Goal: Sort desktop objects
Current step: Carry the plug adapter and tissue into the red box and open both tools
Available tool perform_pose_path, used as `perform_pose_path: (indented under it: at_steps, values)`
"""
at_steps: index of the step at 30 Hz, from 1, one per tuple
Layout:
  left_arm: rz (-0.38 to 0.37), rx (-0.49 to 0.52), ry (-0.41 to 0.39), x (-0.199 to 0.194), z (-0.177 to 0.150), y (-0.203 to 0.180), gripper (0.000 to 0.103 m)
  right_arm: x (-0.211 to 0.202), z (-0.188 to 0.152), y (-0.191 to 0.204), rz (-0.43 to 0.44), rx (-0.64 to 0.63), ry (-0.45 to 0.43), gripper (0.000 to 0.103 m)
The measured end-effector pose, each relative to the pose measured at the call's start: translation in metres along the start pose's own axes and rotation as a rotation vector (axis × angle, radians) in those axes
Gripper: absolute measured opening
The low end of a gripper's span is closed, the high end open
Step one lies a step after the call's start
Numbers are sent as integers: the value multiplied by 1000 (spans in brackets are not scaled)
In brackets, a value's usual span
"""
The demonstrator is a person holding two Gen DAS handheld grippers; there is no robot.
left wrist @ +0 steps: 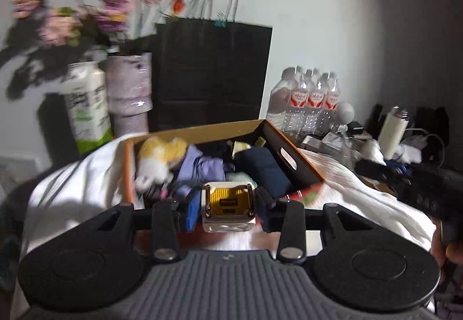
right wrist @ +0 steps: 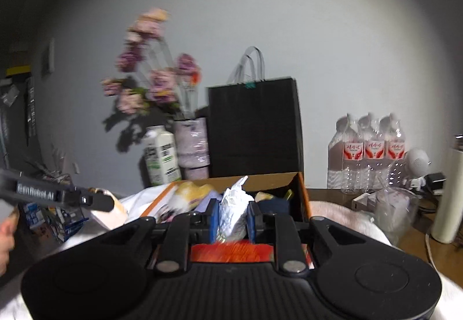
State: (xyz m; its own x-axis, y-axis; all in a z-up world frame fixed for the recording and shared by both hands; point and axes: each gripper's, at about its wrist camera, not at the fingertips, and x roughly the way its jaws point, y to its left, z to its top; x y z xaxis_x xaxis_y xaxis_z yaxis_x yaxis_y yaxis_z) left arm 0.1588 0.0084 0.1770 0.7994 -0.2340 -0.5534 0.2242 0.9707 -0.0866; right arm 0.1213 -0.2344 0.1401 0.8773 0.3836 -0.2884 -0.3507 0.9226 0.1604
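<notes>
Carrying: both loads sit near the open cardboard box point(left wrist: 199, 129), likely because it serves as the sorting bin.
Left hand-held gripper point(left wrist: 228, 205): clamped on a small white-and-yellow square device point(left wrist: 228, 205), held level at the box's near edge, seemingly for dropping in.
Right hand-held gripper point(right wrist: 233, 218): pinched on a crumpled silver foil wrapper point(right wrist: 235, 211), upright between the blue pads point(right wrist: 214, 221).
Box contents: yellow plush toy point(left wrist: 162, 155), purple cloth point(left wrist: 199, 169), navy item point(left wrist: 263, 166).
Desk point(right wrist: 327, 194): water bottles point(right wrist: 367, 152) well apart, probably staying put.
</notes>
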Motion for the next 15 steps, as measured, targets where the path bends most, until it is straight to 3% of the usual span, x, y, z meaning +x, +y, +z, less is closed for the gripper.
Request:
perform_pose_path:
  at_steps: [6, 12, 15]
  values:
    - [-16, -29, 172, 134, 44, 1, 40, 151, 47, -43, -28, 43, 202, 18]
    - [36, -81, 271, 218, 56, 22, 40, 258, 36, -68, -84, 59, 351, 19]
    - [39, -167, 302, 240, 60, 39, 49, 297, 30, -78, -95, 82, 412, 29]
